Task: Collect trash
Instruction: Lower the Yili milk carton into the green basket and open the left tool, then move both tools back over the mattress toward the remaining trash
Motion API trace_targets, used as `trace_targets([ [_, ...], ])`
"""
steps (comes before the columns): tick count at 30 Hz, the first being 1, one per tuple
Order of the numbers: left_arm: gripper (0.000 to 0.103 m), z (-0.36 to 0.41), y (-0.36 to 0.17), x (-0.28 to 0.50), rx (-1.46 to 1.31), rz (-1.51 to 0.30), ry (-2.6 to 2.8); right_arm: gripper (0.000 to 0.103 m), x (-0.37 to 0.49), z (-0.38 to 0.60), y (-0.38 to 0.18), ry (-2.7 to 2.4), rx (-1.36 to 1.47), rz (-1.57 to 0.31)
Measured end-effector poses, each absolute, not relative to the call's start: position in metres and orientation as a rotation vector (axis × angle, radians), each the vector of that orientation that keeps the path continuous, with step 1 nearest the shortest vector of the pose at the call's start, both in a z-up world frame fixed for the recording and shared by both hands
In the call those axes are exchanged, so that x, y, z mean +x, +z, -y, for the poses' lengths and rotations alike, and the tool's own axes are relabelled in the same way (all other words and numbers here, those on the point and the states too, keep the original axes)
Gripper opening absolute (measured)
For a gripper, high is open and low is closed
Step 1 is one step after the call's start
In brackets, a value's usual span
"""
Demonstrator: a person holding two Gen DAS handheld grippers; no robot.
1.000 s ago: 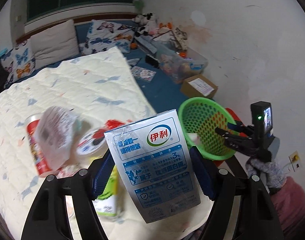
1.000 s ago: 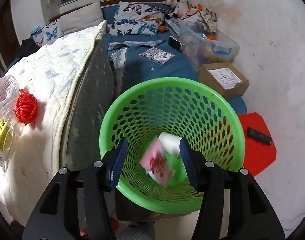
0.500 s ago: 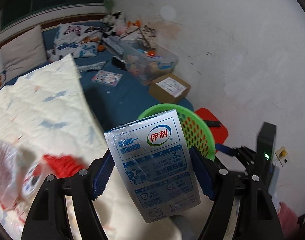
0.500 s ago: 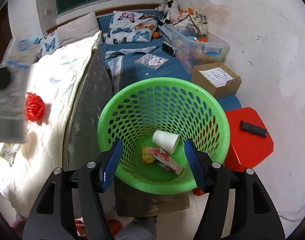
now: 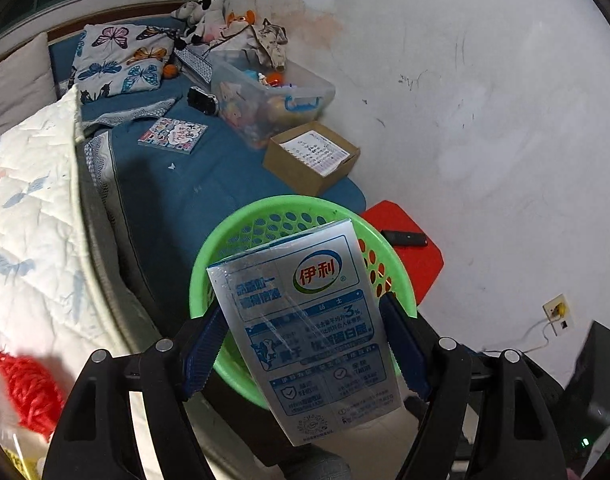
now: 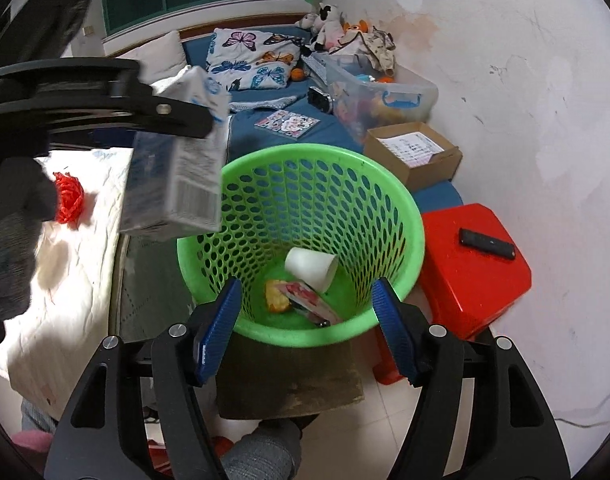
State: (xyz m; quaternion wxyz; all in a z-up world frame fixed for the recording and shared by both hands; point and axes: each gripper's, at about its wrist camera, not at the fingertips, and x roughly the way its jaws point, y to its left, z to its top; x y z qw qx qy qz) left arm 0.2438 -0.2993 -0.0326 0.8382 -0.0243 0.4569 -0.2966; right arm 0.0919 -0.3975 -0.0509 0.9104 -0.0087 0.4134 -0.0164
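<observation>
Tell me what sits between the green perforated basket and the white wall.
A red plastic stool stands between the green perforated basket and the white wall, with a black remote lying on it; the right wrist view shows this best.

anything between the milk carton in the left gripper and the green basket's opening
Nothing visible blocks it. The milk carton, clamped in the left gripper, hangs by the near-left rim of the green basket, whose mouth is open. The right gripper, empty with jaws opening, sits at the near rim, not across the drop path.
</observation>
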Motion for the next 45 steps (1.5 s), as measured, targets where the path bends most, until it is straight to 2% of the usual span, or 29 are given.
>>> trace_targets([
  [4,0.081,0.307,-0.034,0.245,-0.049,-0.958,-0.632,0.068,0.09,0.399,-0.052,-0.036,-0.012,-0.854],
  [15,0.081,0.268,-0.016,0.209,-0.004,-0.879,-0.618,0.068,0.081,0.386,-0.046,-0.002,0.002,-0.837],
  [24,0.081,0.188,-0.003,0.166,0.021,-0.815,-0.506,0.069,0.081,0.341,-0.036,0.101,0.02,-0.808],
  [38,0.081,0.039,0.003,0.126,-0.09,-0.783,-0.29,0.074,0.09,0.246,-0.034,0.293,-0.042,-0.803],
  [45,0.081,-0.002,0.002,0.113,-0.127,-0.767,-0.212,0.076,0.097,0.199,-0.046,0.388,-0.084,-0.828],
])
